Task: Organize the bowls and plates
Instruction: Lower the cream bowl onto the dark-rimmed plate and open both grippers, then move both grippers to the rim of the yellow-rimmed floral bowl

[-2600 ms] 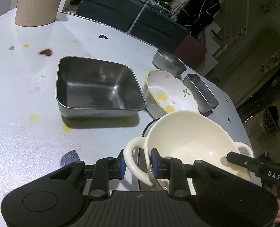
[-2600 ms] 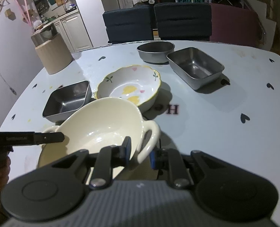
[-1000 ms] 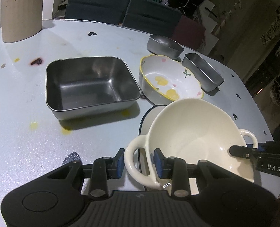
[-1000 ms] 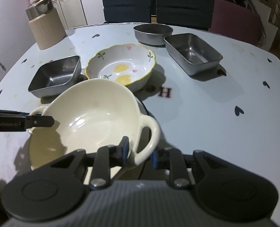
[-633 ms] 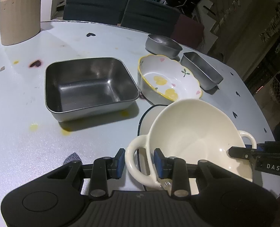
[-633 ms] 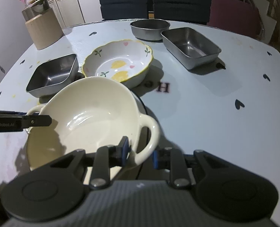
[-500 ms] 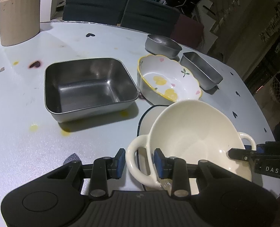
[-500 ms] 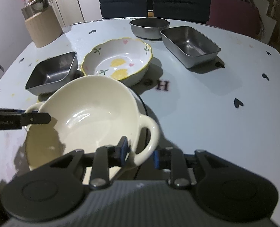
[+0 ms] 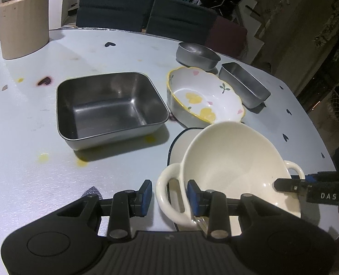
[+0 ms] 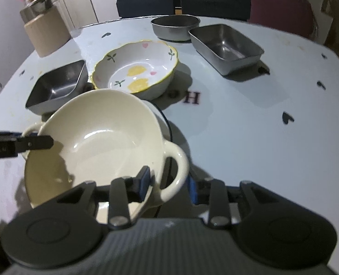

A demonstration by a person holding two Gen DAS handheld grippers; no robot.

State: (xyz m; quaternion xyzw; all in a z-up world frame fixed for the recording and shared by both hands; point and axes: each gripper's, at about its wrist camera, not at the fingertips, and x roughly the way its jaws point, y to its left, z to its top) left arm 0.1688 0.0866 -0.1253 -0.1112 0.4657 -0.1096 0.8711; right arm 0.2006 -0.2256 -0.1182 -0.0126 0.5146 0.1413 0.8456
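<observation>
A cream two-handled bowl (image 9: 233, 160) rests on a white plate with a dark rim (image 9: 176, 142) at the near edge of the table. My left gripper (image 9: 169, 194) straddles the bowl's left handle (image 9: 165, 183), and a thin gap shows beside each pad. In the right wrist view my right gripper (image 10: 168, 182) straddles the other handle (image 10: 177, 160). Its jaws are opening, and the pads stand just off the handle. Each gripper's fingertips (image 9: 284, 184) also show at the far handle in the other view.
Behind the plate stand a square steel pan (image 9: 107, 107), a flowered bowl (image 9: 204, 98), a round steel bowl (image 9: 197, 53) and a long steel tin (image 9: 245, 84). A beige canister (image 9: 22, 25) is at the far left. Chairs (image 9: 146, 11) line the far edge.
The right gripper's jaws have spread wider around the bowl's handle. The bowl has kept its place on the plate, and the left gripper has not moved.
</observation>
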